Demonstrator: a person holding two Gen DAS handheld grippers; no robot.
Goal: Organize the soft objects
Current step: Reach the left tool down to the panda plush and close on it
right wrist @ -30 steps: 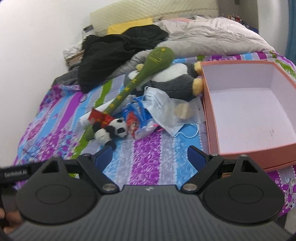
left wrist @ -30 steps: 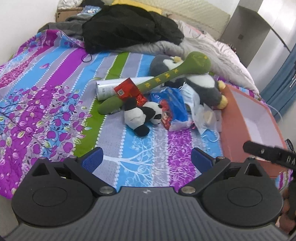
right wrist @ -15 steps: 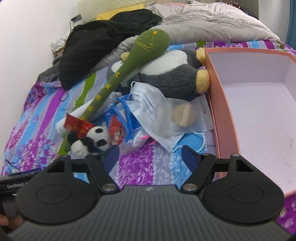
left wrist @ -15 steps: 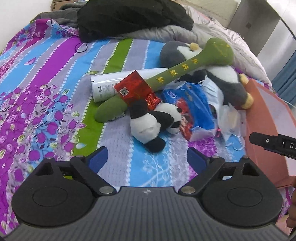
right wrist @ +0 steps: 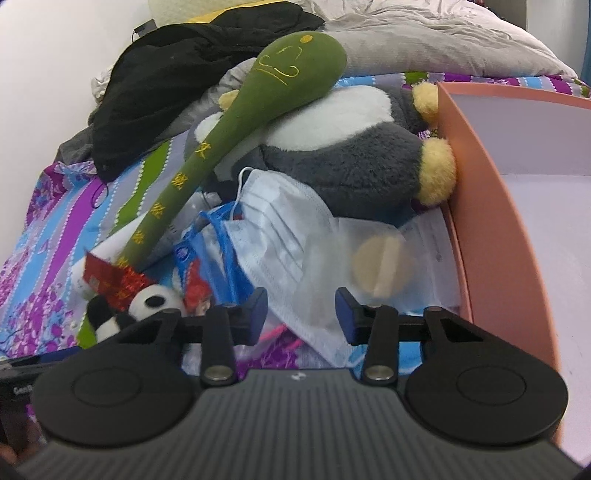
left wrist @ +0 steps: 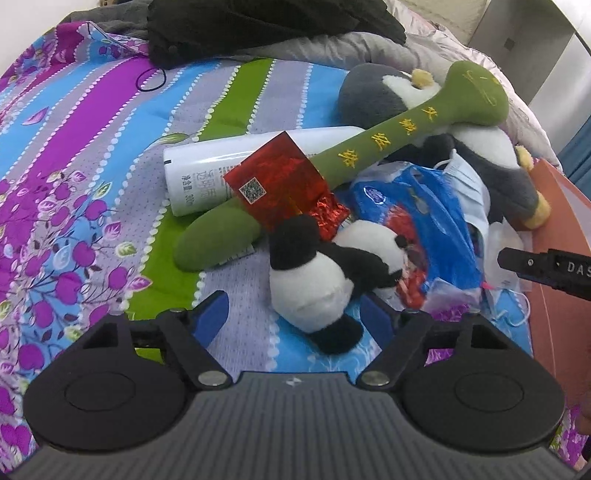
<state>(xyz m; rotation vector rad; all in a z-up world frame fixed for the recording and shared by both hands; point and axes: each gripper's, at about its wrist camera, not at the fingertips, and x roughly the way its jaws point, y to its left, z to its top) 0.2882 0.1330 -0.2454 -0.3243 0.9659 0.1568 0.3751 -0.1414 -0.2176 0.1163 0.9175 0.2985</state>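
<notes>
A small panda plush (left wrist: 325, 277) lies on the bedspread, also visible in the right wrist view (right wrist: 147, 302). My left gripper (left wrist: 295, 317) is open, its blue pads either side of the panda's lower body. A long green plush club (left wrist: 369, 147) (right wrist: 240, 129) rests across a grey penguin plush (left wrist: 480, 158) (right wrist: 351, 155). My right gripper (right wrist: 301, 314) is open, narrower than before, around the edge of a blue face mask (right wrist: 288, 236). A blue snack bag (left wrist: 424, 221) (right wrist: 207, 266) lies beside the panda.
An orange box (right wrist: 487, 221) with a pale, bare floor stands at the right; its edge shows in the left wrist view (left wrist: 561, 258). A white bottle (left wrist: 229, 173), red foil packet (left wrist: 280, 184), black clothes (left wrist: 258, 26) and grey quilt (right wrist: 424, 40) lie on the bed.
Both grippers moved forward and down toward the pile. The left one now straddles the panda. The right one's jaws narrowed as it reached the face mask.
</notes>
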